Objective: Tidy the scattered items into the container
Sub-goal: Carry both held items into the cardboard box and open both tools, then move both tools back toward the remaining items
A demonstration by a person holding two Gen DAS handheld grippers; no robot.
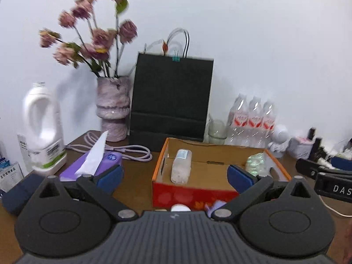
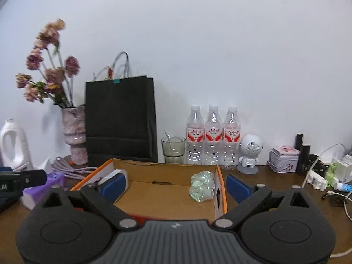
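Container: an open cardboard box (image 1: 220, 192) with a red front wall and orange rim stands on the brown surface (image 1: 136, 189), in front of a black paper bag (image 1: 171, 101).
Bottle in box: a pale plastic bottle (image 1: 181, 167) lies on its side at the box's left end, long axis running front to back, labelled end towards the bag.
Wrapper in box: a crumpled iridescent green bundle (image 2: 201, 186) rests at the right end, against the right wall; no clear long axis.
Left gripper (image 1: 175, 176): fingers spread wide, nothing between the blue pads, hovering before the box's front wall.
Right gripper (image 2: 177, 186): fingers fully apart and holding nothing, straddling the box's right half.
Beside the box: a purple tissue pack (image 1: 92, 165) to its left, a white sheet sticking up from it; a coiled lilac cable (image 1: 123, 148) behind that.
Back row: white jug (image 1: 44, 127), vase of pink flowers (image 1: 113, 107), glass with a spoon (image 2: 173, 148), three water bottles (image 2: 213, 136), small white robot figure (image 2: 249, 154).
Near front wall: small white and purple items, mostly hidden by the left gripper body; cannot tell what they are.
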